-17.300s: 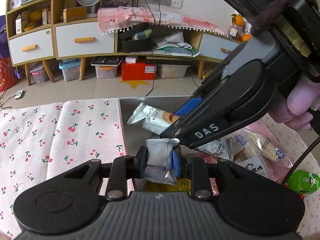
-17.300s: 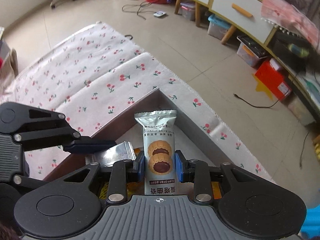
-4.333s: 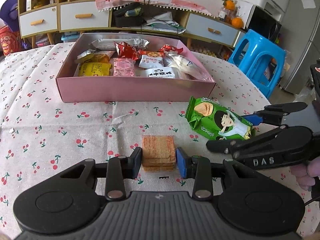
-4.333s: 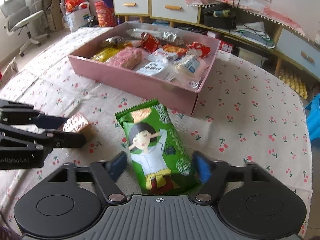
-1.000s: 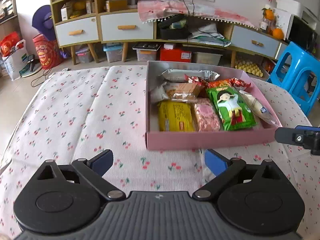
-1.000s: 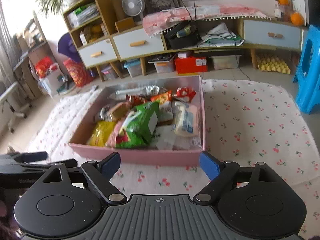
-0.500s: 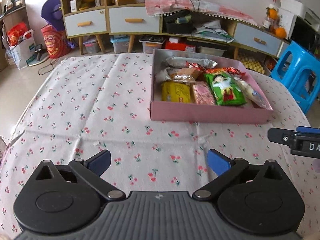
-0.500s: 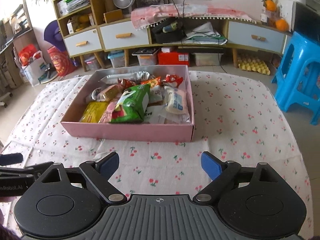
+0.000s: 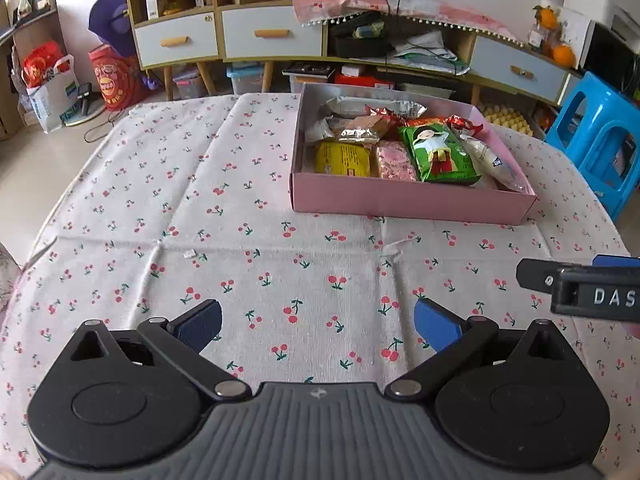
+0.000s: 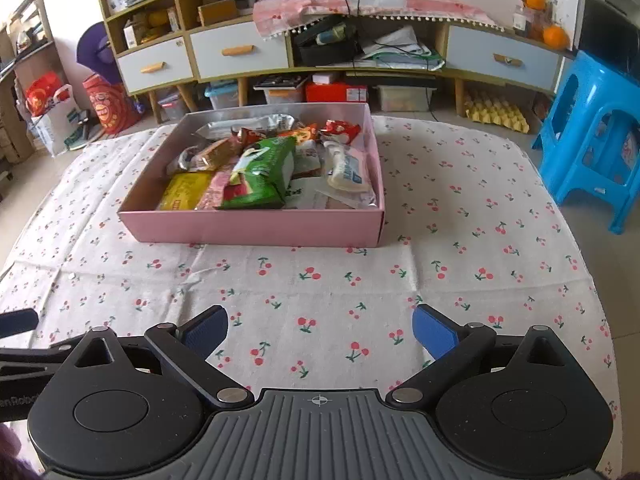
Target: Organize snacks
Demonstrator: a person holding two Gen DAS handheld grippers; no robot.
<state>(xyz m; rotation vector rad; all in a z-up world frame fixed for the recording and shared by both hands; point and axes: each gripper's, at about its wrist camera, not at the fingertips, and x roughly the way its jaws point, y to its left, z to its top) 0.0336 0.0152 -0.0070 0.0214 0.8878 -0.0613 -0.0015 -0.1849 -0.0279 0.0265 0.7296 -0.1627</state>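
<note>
Left gripper [image 9: 318,322] spread, empty; right gripper [image 10: 320,328] opening, nothing between its fingers; box [image 10: 256,228] of snacks [image 10: 262,172] lies on the cloth [image 10: 460,216] well beyond both fingertips.

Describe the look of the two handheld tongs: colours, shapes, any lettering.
Both tongs are alike. The left tongs and right tongs have a ribbed dark grey body, two round black side housings, black linkage arms with silver pivot pins, and blue pads on the fingers. White lettering "DAS" marks the side of the right tongs, seen from the left wrist view. No cables or sleeves show.
</note>
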